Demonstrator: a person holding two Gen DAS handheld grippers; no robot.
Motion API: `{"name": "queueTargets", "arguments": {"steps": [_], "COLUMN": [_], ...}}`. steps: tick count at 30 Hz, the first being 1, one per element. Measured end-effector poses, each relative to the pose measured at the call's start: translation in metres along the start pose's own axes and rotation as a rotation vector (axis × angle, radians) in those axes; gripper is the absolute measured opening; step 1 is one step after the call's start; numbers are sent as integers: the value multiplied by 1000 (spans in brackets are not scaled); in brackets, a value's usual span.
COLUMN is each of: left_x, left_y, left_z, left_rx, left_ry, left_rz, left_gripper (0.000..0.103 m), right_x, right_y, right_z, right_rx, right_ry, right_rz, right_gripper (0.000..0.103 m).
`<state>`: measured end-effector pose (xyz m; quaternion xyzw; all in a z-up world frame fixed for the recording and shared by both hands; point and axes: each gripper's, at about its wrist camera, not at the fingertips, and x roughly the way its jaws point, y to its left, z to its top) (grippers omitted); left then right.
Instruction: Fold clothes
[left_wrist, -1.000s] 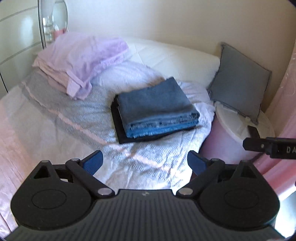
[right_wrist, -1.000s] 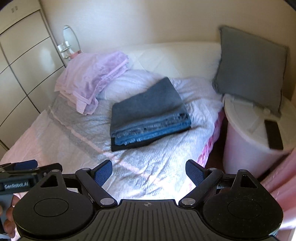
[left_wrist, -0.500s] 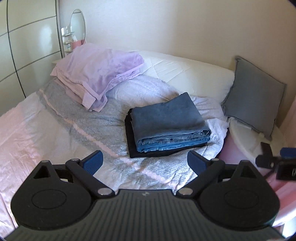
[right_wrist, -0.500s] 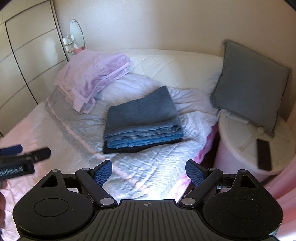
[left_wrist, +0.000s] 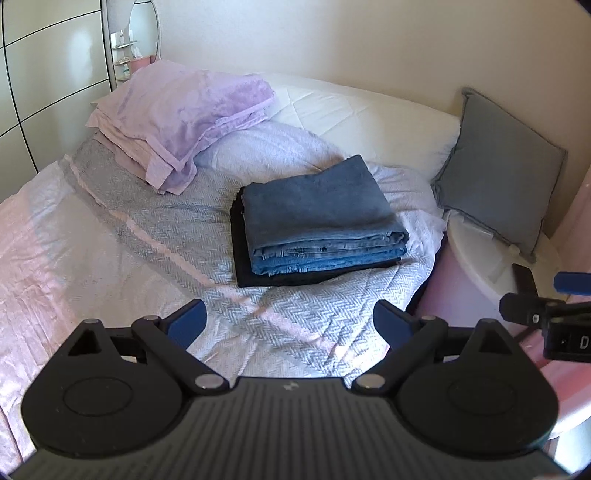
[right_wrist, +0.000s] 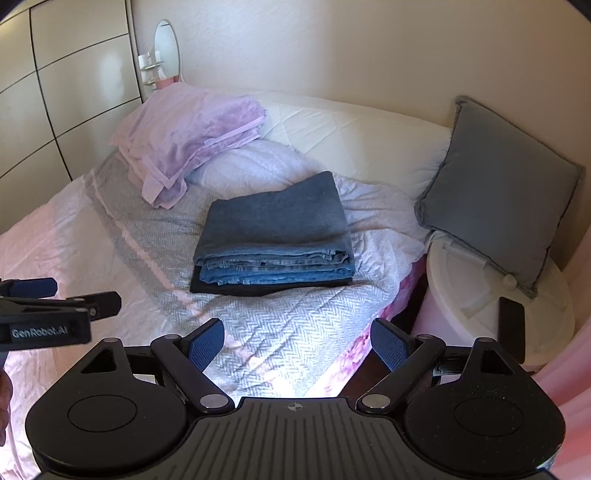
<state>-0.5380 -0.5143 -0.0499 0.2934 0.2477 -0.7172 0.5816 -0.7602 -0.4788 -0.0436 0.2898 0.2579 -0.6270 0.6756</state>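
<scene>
Your left hand-held gripper (left_wrist: 288, 323) and right hand-held gripper (right_wrist: 297, 345) hover spread apart, empty, above the grey herringbone bedspread (left_wrist: 207, 254); the folded blue denim stack (left_wrist: 317, 218) sits near the bed's right edge.

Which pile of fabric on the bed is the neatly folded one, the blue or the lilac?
The blue stack in the middle of the bed: flat, squared layers on a black piece. The lilac pile by the wardrobe side is rumpled, its edges hanging loose.
</scene>
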Motion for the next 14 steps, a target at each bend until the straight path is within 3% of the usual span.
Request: {"name": "queueTargets", "arguments": {"steps": [14], "left_x": [15], "left_y": [-17], "left_z": [5], "left_rx": [-27], "left_ry": [19], "left_rz": [48], "left_gripper": [97], "right_x": [16], "right_y": [-18], "right_z": [5], "right_rx": [-20], "right_ry": [32], "right_rz": [38], "right_gripper": [89]}}
